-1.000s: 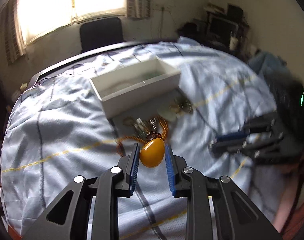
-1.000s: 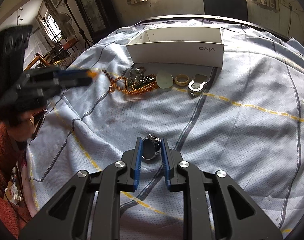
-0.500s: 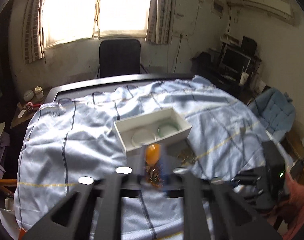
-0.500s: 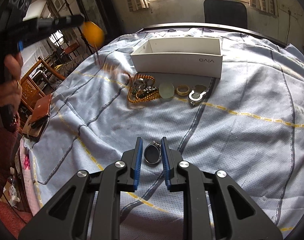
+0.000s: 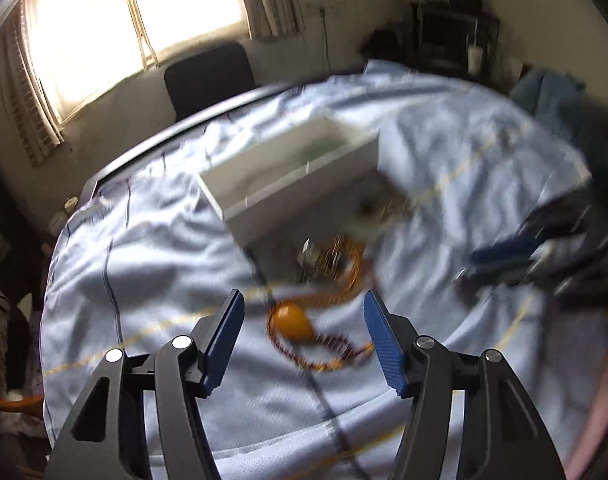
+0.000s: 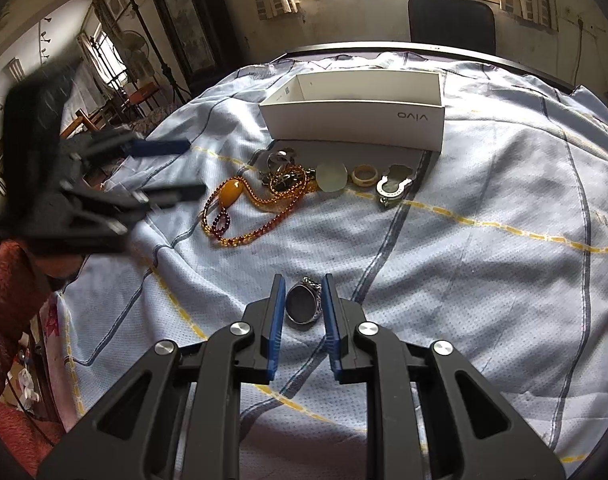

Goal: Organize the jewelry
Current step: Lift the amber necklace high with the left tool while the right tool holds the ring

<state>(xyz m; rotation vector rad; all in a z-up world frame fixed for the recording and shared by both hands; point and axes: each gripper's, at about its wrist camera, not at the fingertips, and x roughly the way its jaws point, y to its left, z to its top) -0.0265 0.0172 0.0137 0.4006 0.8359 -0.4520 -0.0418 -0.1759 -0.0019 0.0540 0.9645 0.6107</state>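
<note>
My left gripper (image 5: 303, 298) is open just above the blue cloth. An amber pendant (image 5: 292, 320) on an orange bead necklace (image 5: 343, 280) lies on the cloth between and beyond its fingers, free of them. In the right wrist view the same pendant (image 6: 230, 194) and necklace (image 6: 260, 216) lie to the right of the blurred left gripper (image 6: 192, 168). My right gripper (image 6: 302, 292) is shut on a dark oval pendant (image 6: 302, 304) in a silver setting, nearer the table's front. The white box (image 6: 355, 120) stands open behind the jewelry.
Before the box lie a cluster of metal pieces (image 6: 280, 160), a pale green disc (image 6: 331, 176), a cream ring (image 6: 365, 174) and a silver lock-shaped charm (image 6: 391, 188). A black chair (image 6: 451, 20) stands behind the table. A red sleeve (image 6: 12, 280) is at the left.
The left gripper lifted the amber pendant high, came back down and opened; the pendant and necklace now lie on the cloth. The right gripper has stayed put with the dark pendant.
</note>
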